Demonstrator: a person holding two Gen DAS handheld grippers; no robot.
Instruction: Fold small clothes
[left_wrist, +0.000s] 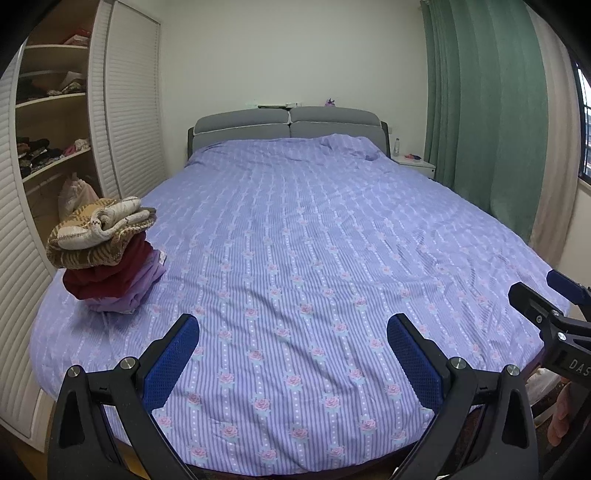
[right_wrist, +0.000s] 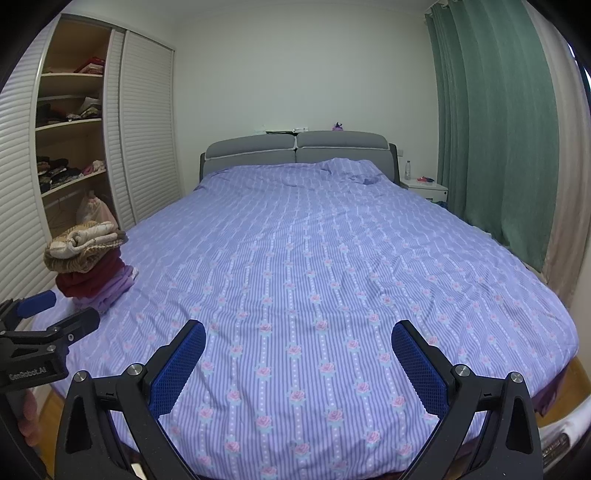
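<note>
A stack of folded clothes (left_wrist: 107, 254) sits on the left side of the bed (left_wrist: 314, 240), with a brown and cream striped piece on top, dark red pieces under it and lilac ones at the bottom. The same stack (right_wrist: 90, 264) shows at the left in the right wrist view. My left gripper (left_wrist: 293, 330) hovers open above the foot of the bed, nothing between its blue pads. My right gripper (right_wrist: 299, 334) is open too, and empty. Each gripper appears at the edge of the other's view: the right gripper (left_wrist: 543, 295) and the left gripper (right_wrist: 62, 314).
The bed (right_wrist: 332, 258) wears a lilac striped cover with pink roses and has a grey headboard (left_wrist: 288, 123). An open wardrobe (left_wrist: 51, 122) with shelves of clothes stands left. Green curtains (left_wrist: 484, 110) and a white nightstand (left_wrist: 415, 164) are on the right.
</note>
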